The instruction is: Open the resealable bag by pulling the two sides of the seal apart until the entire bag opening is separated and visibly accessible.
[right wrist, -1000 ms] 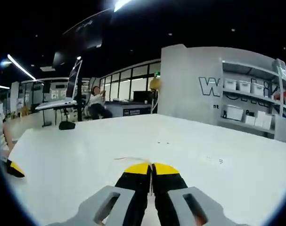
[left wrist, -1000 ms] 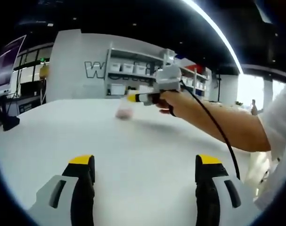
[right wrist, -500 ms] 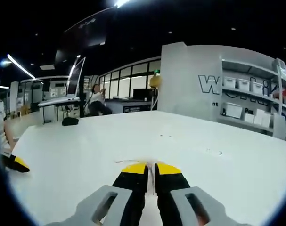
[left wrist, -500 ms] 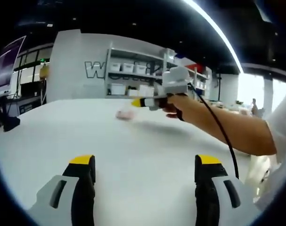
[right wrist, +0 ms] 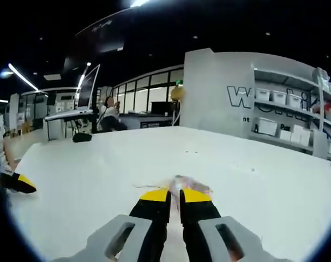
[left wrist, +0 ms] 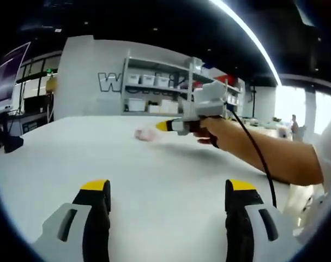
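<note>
Resealable bag (left wrist: 145, 134) lies out on the white table (left wrist: 154, 180), far from the left tool (left wrist: 168, 188). In the left gripper view it is a small, pale pink, blurry shape. In the right gripper view the bag (right wrist: 188, 184) peeks out just past the yellow tips of the right tool (right wrist: 175, 195), and part of it is hidden behind them.

The left tool is wide open. Its two black jaws with yellow tips stand far apart at the bottom of its view, with bare white table between them. They hold nothing.

The right tool (left wrist: 164, 126) also shows in the left gripper view. A hand (left wrist: 214, 131) holds it out over the table, and a black cable (left wrist: 258, 158) hangs down from it along the arm. Its yellow tip points at the bag and sits very close to it. In the right gripper view its two jaws are pressed almost together, with only a thin gap. I cannot tell if the bag's edge is pinched between them or just lies beyond them.

At the left edge of the right gripper view, one yellow and black tip of the left tool (right wrist: 17, 183) rests low over the table.

Behind the table stands a grey wall with big letters (right wrist: 239, 97) and shelves with white boxes (left wrist: 149, 87).
</note>
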